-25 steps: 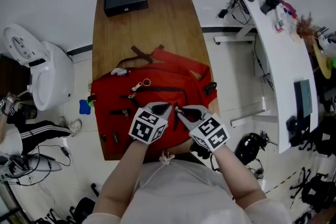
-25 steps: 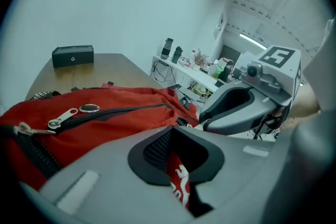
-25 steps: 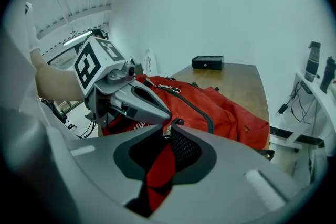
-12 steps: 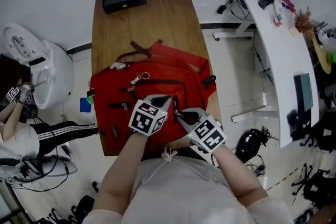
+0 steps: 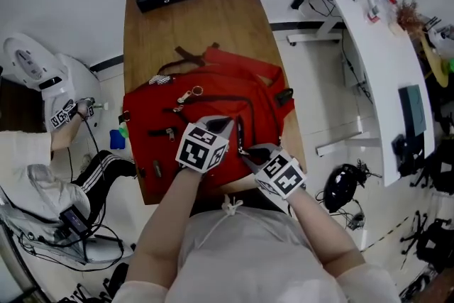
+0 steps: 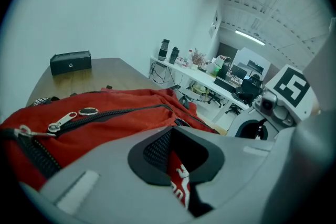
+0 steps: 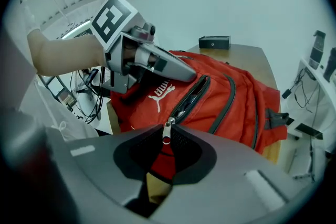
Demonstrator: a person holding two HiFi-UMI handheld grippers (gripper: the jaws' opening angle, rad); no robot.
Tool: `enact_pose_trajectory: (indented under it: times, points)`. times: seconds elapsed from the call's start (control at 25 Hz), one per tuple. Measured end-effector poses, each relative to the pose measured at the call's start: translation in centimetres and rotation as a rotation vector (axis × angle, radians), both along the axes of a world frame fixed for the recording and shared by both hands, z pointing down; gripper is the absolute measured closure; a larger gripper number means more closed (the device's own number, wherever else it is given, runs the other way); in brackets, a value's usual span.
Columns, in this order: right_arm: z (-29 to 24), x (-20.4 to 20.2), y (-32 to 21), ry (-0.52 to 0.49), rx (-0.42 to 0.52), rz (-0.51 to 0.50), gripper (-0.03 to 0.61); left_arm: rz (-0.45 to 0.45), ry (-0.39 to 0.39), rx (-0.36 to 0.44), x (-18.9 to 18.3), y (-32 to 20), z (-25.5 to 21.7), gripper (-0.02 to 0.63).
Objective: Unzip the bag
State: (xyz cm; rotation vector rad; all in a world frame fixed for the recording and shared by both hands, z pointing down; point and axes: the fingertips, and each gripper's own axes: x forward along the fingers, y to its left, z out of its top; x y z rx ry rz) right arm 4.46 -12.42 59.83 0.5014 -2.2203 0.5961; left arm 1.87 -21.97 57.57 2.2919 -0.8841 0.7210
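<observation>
the red bag (image 5: 213, 99) lies on the counter (image 5: 198, 18). the left hand-held gripper (image 5: 225, 126) pinches its fabric, likely as an anchor. the right hand-held gripper (image 5: 247, 150) nips the zipper pull (image 7: 167, 132), ready to drag.

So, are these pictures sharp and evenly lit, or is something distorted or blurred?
Head view: even light, the red fabric backpack sharp. Left gripper view and right gripper view: strong fisheye bending, dark corners, bluish tint; the grey left claw and right claw look soft, the backpack sharp.
</observation>
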Motion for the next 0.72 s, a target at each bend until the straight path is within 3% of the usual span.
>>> enact_pose_trajectory:
  times: [0.44,0.48,0.72]
  points:
    - [2.4,0.3,2.4,0.051,-0.083,0.046,0.526,0.006,-0.015,0.011,-0.5,1.0,0.7,0.607]
    - [2.7,0.4,2.4,0.060,-0.082,0.049,0.568,0.006,-0.020,0.012,-0.5,1.0,0.8,0.607]
    - [3.0,0.5,2.5,0.086,-0.093,0.026,0.568,0.010,-0.016,0.003,-0.3,1.1,0.7,0.607]
